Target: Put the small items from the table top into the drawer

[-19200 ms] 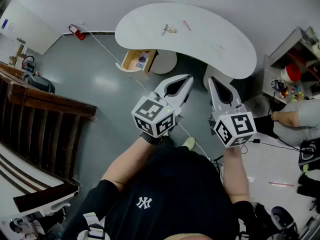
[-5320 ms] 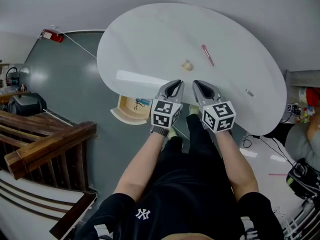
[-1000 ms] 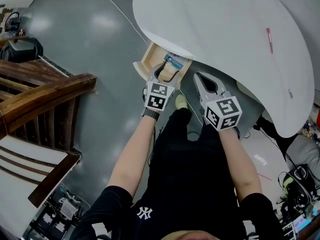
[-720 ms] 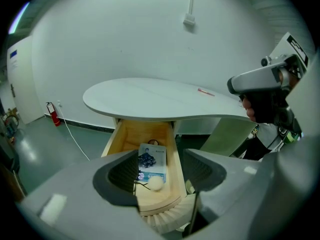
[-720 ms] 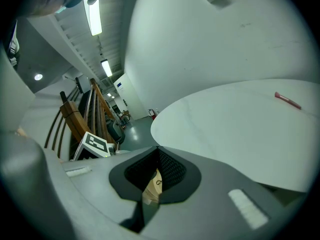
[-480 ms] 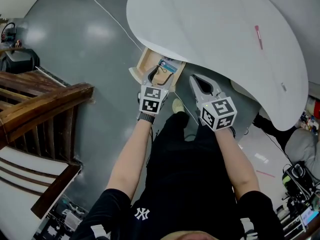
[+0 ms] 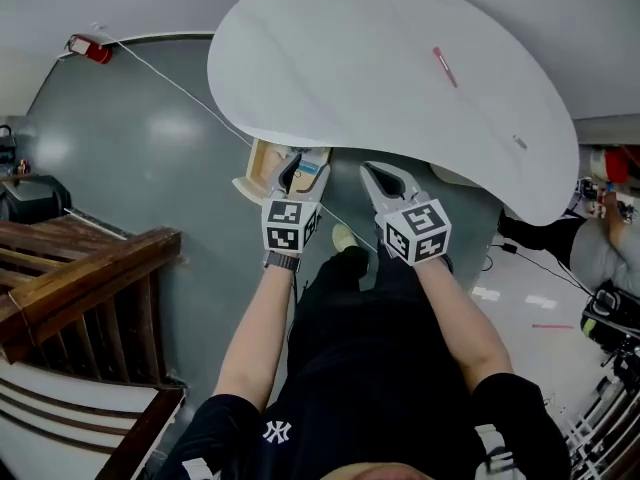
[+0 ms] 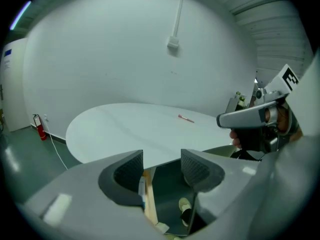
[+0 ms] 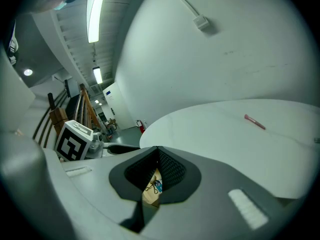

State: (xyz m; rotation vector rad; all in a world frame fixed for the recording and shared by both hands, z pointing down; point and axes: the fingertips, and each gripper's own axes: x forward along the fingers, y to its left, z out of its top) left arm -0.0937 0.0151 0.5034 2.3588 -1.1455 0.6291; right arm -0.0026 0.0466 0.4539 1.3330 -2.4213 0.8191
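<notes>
Between items: left gripper [image 8: 162, 166] gaping empty by drawer [image 7: 255, 168]; right gripper [image 9: 157, 159] pinched together (nothing held). Next: reach pen [image 7: 444, 66], 1 o'clock on table [image 7: 330, 58]

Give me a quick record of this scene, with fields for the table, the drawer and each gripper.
table: white table holds a pink pen and a small grey item
drawer: wooden drawer pulled open under the table edge
left: left gripper open, empty, above the drawer
right: right gripper shut, empty
</notes>
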